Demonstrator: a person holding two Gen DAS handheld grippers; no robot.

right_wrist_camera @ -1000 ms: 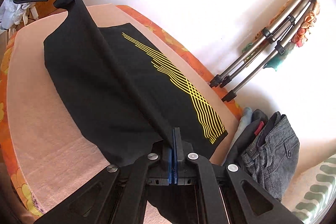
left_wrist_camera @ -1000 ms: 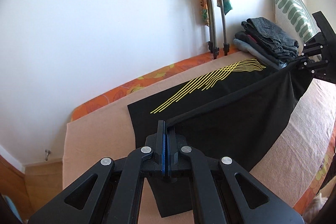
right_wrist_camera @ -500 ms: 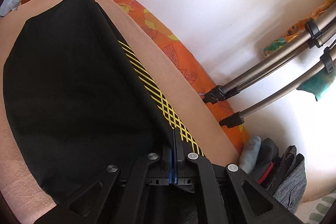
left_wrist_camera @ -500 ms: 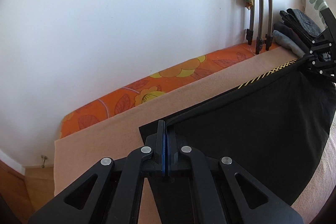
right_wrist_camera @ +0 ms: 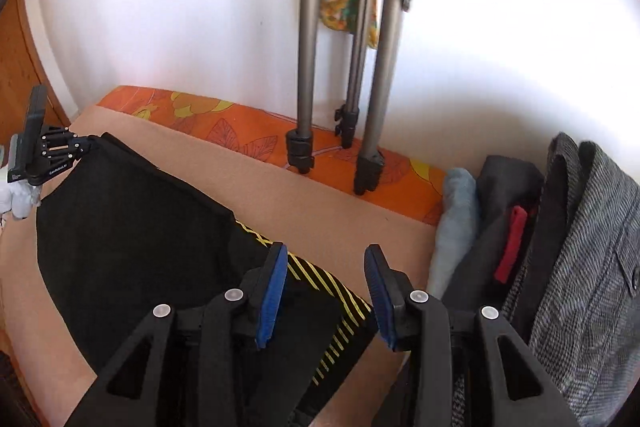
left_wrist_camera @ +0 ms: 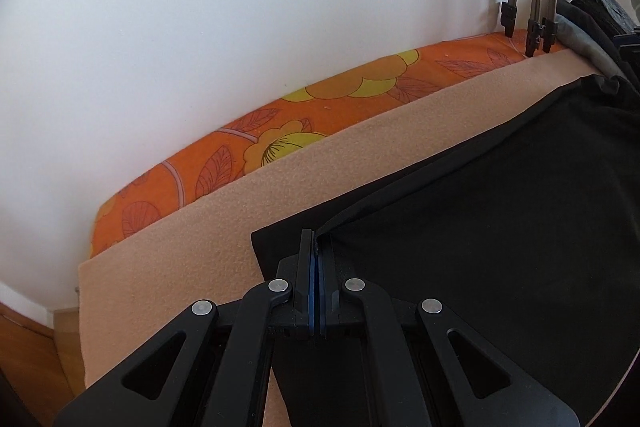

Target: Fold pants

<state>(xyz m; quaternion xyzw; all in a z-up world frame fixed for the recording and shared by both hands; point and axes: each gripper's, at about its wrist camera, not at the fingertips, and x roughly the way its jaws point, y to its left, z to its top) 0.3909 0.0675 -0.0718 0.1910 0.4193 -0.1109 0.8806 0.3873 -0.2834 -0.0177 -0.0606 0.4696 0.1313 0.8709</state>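
Now, pants: black pants (right_wrist_camera: 132,239) lie folded lengthwise on the peach blanket (left_wrist_camera: 280,187), a strip of yellow stripes showing at the end near the right gripper.
Long axis: it runs from one gripper to the other — roughly parallel to the wall and the orange floral mattress edge (left_wrist_camera: 360,95).
Left gripper: left gripper (left_wrist_camera: 318,247) has its jaws pinched together on the upper layer's corner at its end of the pants.
Right gripper: right gripper (right_wrist_camera: 326,267) stands wide apart with nothing between the blue pads (right_wrist_camera: 274,291); the striped end lies just under and to its left.
Nearer hand: the left, being the only one holding cloth.
Next move, as a judgement: the left likely lets go too, then a crosswise fold along that axis.
Beyond: tripod legs (right_wrist_camera: 306,67) on the mattress edge; a stack of folded clothes (right_wrist_camera: 580,247) just to the right.
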